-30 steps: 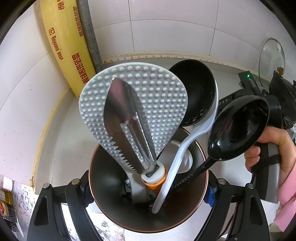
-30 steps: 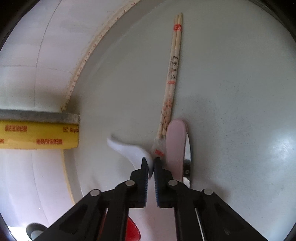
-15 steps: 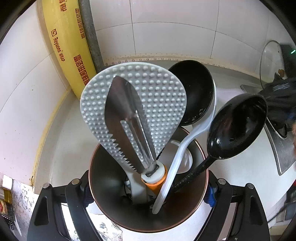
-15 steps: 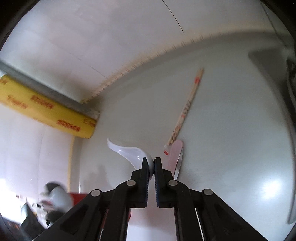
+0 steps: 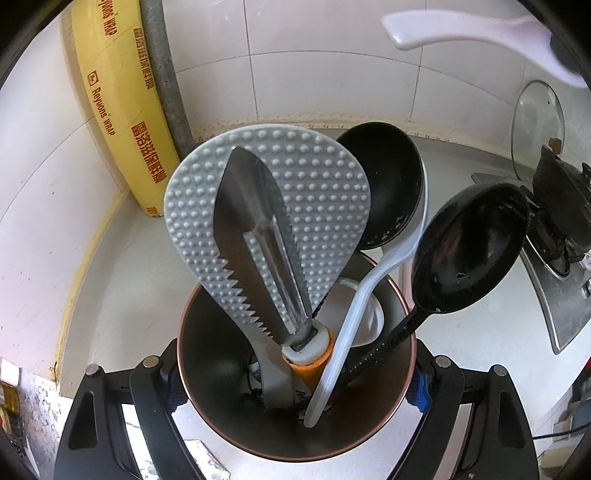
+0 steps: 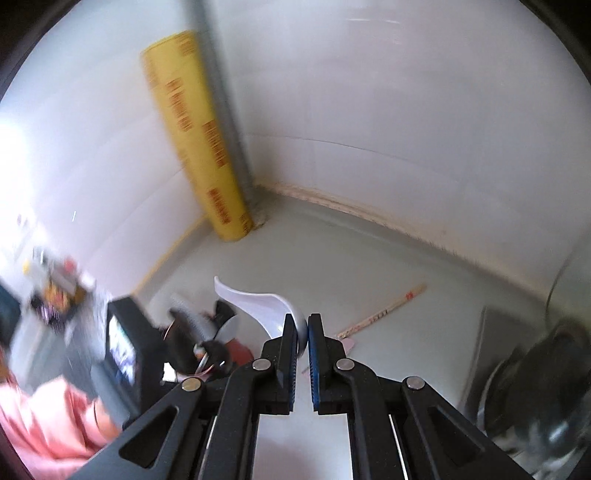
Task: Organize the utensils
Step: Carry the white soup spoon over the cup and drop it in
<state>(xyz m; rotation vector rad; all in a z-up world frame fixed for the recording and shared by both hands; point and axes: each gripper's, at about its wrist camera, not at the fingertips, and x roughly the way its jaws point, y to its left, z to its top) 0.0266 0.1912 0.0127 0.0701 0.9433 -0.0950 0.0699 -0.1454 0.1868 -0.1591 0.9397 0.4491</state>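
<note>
My left gripper (image 5: 295, 391) is shut on a copper-rimmed metal utensil cup (image 5: 207, 406), one finger on each side of it. In the cup stand a grey dimpled rice paddle (image 5: 325, 192), a serrated peeler with an orange handle (image 5: 255, 236), a black ladle (image 5: 388, 184), a white spoon (image 5: 369, 284) and a black spoon (image 5: 469, 247). My right gripper (image 6: 302, 328) is shut on another white spoon (image 6: 255, 299), held high over the counter. That spoon also shows at the top right of the left wrist view (image 5: 472, 35). A pair of chopsticks (image 6: 384, 312) lies on the counter below.
A yellow wrap roll (image 5: 118, 110) leans in the tiled corner beside a grey pipe (image 5: 166, 70). A glass lid (image 5: 537, 122) and a stove with a black burner (image 5: 554, 221) are on the right. A person's pink sleeve (image 6: 44, 417) shows at the lower left.
My right gripper has lifted the white spoon off the counter, risen and rolled. The spoon has come into the top right of the left wrist view. My left gripper and the cup stay put.
</note>
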